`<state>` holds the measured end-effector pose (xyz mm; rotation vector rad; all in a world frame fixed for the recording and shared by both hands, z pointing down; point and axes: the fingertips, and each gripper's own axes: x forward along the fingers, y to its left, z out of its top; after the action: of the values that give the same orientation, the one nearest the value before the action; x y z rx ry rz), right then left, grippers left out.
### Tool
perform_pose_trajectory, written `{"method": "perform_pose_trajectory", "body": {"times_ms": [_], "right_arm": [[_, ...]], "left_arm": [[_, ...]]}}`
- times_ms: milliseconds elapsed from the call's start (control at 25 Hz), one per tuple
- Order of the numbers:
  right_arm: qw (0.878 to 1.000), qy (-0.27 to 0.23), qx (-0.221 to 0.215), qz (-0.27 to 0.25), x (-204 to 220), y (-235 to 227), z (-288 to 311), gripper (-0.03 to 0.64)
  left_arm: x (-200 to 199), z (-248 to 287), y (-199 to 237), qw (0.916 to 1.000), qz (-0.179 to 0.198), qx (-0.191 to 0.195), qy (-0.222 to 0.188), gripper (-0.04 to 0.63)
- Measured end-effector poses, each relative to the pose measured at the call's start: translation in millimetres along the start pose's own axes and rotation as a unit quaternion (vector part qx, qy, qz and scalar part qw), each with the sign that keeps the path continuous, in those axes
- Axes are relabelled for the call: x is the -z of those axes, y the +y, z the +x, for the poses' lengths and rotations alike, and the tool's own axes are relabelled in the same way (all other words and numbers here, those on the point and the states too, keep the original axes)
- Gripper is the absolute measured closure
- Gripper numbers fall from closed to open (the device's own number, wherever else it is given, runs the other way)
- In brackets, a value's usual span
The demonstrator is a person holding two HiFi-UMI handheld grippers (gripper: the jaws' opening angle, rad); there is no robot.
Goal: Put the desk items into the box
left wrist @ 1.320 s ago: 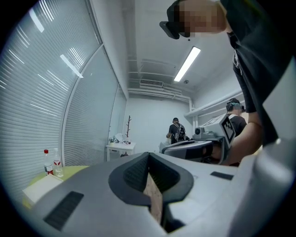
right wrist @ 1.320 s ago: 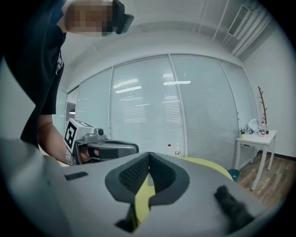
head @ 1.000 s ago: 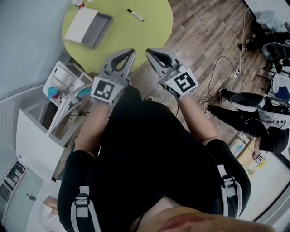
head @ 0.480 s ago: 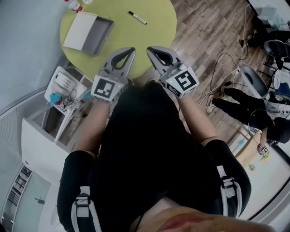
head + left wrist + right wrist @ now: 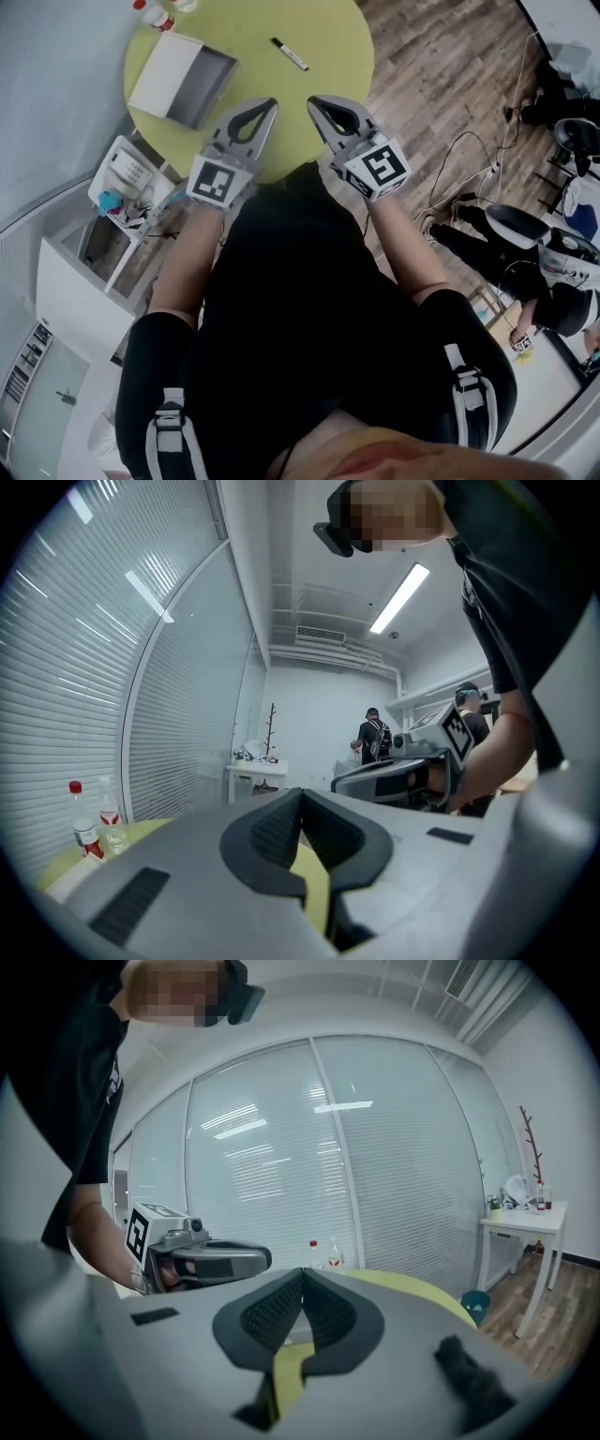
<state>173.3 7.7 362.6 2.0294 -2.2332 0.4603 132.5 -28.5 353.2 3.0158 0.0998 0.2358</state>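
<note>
We hold the left gripper [image 5: 269,103] and right gripper [image 5: 315,99] over the worktop's [image 5: 328,37] near edge, jaws closed and empty. The marker [image 5: 290,53] lies ahead, its long axis slanting toward our right gripper, the nearer one. The box [image 5: 183,80] sits further left.

The tabletop [image 5: 319,37] is cut by the head view's top edge, as are the bottles [image 5: 157,16]. Its near rim hides under the left gripper [image 5: 273,102], right gripper [image 5: 312,99] and the person's torso [image 5: 300,309]. Details of the marker [image 5: 291,53] are too small to tell.
</note>
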Motion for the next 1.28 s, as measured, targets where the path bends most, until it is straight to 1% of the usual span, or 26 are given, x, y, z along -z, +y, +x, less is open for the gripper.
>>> {"method": "perform_pose_trajectory", "body": {"times_ms": [240,360,560,840,1080,1280], "right_arm": [[0.999,0.030,-0.026,-0.008,19.3,-44.1,30.0,0.600],[0.998,0.054,-0.032,-0.012,37.2,-65.5,47.2,0.600],[0.995,0.088,-0.044,-0.026,69.1,-87.8,81.4,0.600],[0.990,0.131,-0.031,-0.034,124.6,-119.4,125.3,0.598],[0.986,0.164,-0.027,-0.026,180.6,-141.4,150.6,0.598],[0.981,0.192,-0.019,-0.032,221.2,-155.3,169.1,0.597]], "left_arm": [[19.0,42.6,29.4,0.9997,-0.010,-0.024,0.004,0.584],[32.4,64.0,41.0,0.9994,-0.009,-0.033,0.001,0.583],[62.1,86.3,68.2,0.9979,-0.026,-0.059,0.002,0.583],[115.3,108.7,101.8,0.9963,-0.036,-0.078,0.000,0.584],[156.3,129.4,125.7,0.9947,-0.049,-0.091,0.003,0.583],[188.9,141.0,141.5,0.9931,-0.058,-0.102,0.004,0.583]]}}
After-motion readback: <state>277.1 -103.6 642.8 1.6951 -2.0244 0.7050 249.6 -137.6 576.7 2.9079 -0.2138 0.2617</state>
